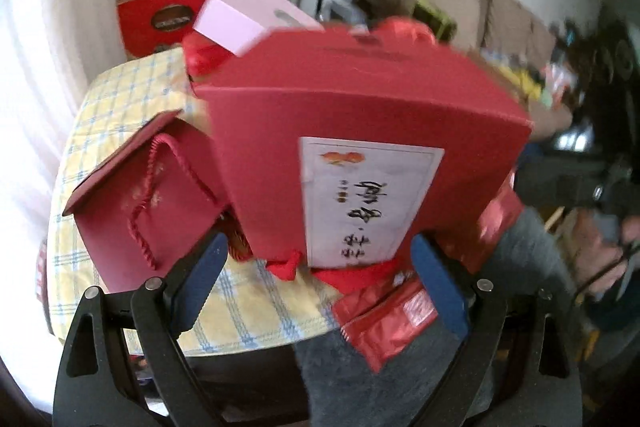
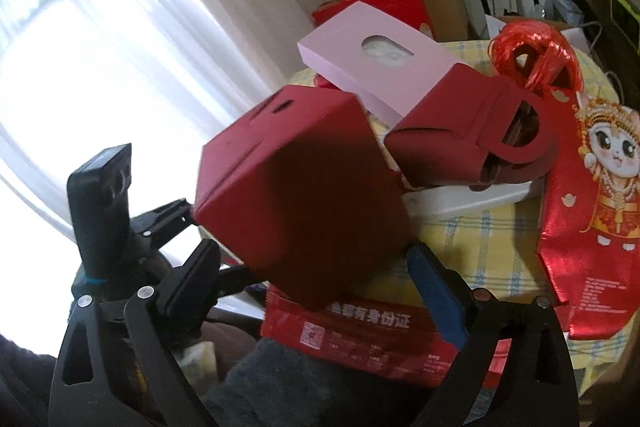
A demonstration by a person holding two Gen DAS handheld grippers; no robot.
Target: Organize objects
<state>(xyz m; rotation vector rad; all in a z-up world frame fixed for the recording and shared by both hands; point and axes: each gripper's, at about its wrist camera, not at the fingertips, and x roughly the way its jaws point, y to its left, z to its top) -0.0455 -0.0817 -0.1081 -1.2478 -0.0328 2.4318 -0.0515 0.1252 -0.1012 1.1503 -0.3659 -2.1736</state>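
Observation:
A big red carton (image 1: 360,131) with a white label is tilted above the near edge of the yellow-checked table (image 1: 120,99). My left gripper (image 1: 320,255) straddles its lower end, blue pads against both sides, shut on it. In the right wrist view the same carton (image 2: 304,195) fills the gap of my right gripper (image 2: 312,255). Those jaws stand at their widest, and I see no firm press from the pads. The left gripper's fingers (image 2: 176,213) touch the carton's lower left corner. The right gripper's black body (image 1: 576,187) shows behind the carton's right side.
A pink tissue box (image 2: 380,67) lies behind the carton. A dark red handled box (image 2: 472,135) rests on a white tray (image 2: 472,199). A corded red bag (image 1: 140,195) is on the left. A foil cat bag (image 2: 592,187) and a red packet (image 2: 360,339) lie near the table edge.

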